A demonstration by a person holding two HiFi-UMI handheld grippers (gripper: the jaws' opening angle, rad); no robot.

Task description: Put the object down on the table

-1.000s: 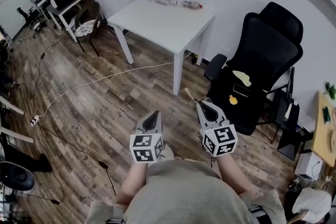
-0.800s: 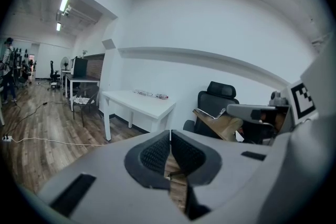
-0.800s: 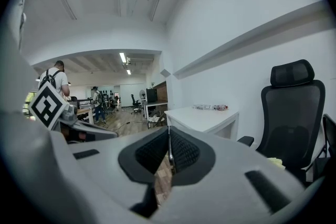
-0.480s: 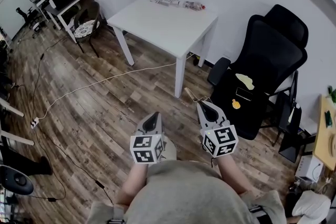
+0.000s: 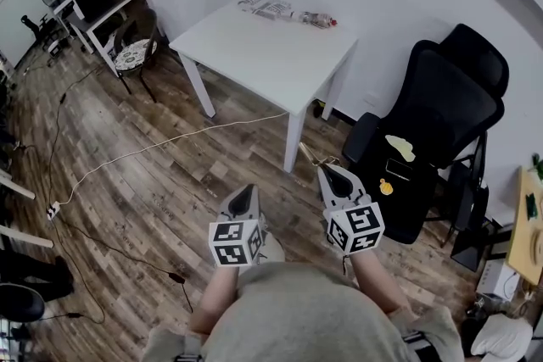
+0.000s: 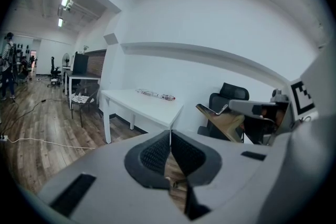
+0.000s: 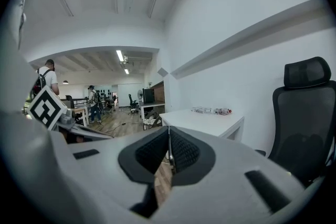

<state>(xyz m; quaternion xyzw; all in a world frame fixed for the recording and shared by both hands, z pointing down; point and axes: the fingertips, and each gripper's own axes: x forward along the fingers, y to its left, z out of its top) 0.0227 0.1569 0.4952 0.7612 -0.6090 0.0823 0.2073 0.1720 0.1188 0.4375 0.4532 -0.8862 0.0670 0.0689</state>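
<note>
My right gripper (image 5: pixel 327 170) is shut on a thin, flat tan object (image 5: pixel 306 153) that sticks out forward past its tips. In the left gripper view that object (image 6: pixel 222 120) shows as a brown glossy slab in the right gripper's (image 6: pixel 234 107) jaws. In the right gripper view only a thin edge of it shows between the pads (image 7: pixel 169 147). My left gripper (image 5: pixel 246 190) is shut with nothing in it (image 6: pixel 170 136). Both hang above the wooden floor, short of the white table (image 5: pixel 271 55), which stands ahead.
A wrapped pack and a bottle (image 5: pixel 288 10) lie along the table's far edge by the wall. A black office chair (image 5: pixel 433 123) with small yellow items on its seat stands to the right. A white cable (image 5: pixel 153 144) crosses the floor. A desk and chair (image 5: pixel 127 42) stand at back left.
The view has shifted a little, and the table and the office chair now sit slightly differently in the picture. Both grippers keep their pose and the right one keeps its hold.
</note>
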